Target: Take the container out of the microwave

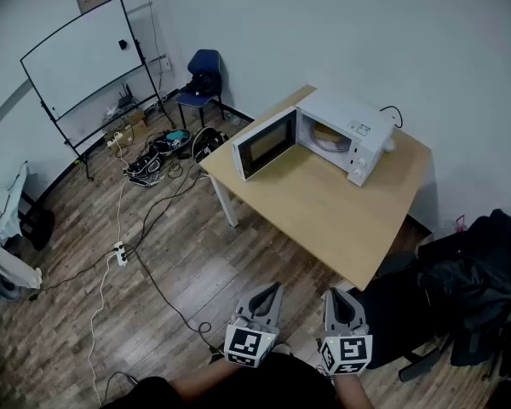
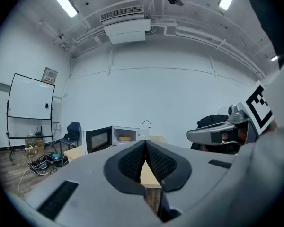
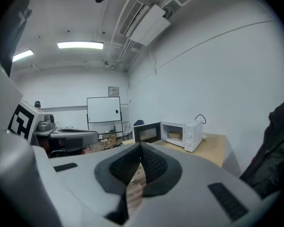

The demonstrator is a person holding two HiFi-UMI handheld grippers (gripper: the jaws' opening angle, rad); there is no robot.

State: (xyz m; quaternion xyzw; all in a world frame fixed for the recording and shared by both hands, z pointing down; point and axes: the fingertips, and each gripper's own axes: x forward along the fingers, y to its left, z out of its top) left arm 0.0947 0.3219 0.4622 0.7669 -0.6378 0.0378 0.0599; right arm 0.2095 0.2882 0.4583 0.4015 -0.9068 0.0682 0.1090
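Approach is judged in hand; the round tan container point(image 1: 328, 135) is seated inside the open white microwave point(image 1: 364, 124); the grey left gripper point(image 1: 271, 291) and right gripper point(image 1: 337, 297) are closed, empty, well apart from it; advance and jaw-opening are required.

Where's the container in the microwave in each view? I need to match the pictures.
Head view: the container sits upper right of centre, inside the open microwave.
Left gripper view: small, just left of centre.
Right gripper view: small, right of centre.
Shared landmark: the whiteboard, left of the microwave in every view.
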